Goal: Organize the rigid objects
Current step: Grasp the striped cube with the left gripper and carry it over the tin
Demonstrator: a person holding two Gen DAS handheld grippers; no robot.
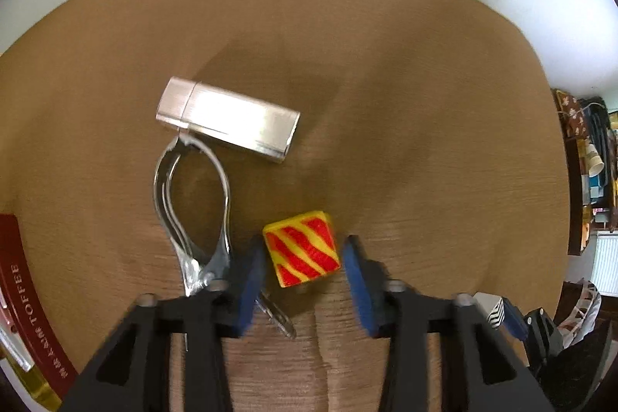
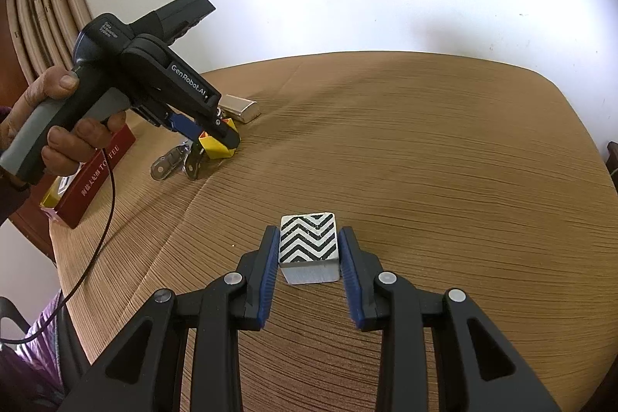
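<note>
A yellow cube with red stripes (image 1: 303,248) rests on the brown table (image 1: 425,141), between the blue pads of my left gripper (image 1: 305,257), which points steeply down and is shut on it corner to corner. The right wrist view shows a hand holding that gripper (image 2: 220,139) over the same yellow cube (image 2: 216,147). My right gripper (image 2: 309,250) is shut on a silver cube with black chevrons (image 2: 309,244), which sits on the table nearer the front. That chevron cube (image 1: 492,307) peeks in at the lower right of the left wrist view.
A shiny silver metal case (image 1: 228,118) lies beyond the striped cube, with a chrome clip-like tool (image 1: 193,211) to its left. A dark red toffee box (image 2: 96,176) lies at the table's left edge. A white wall stands behind the table, and cluttered shelves (image 1: 591,161) are at the right.
</note>
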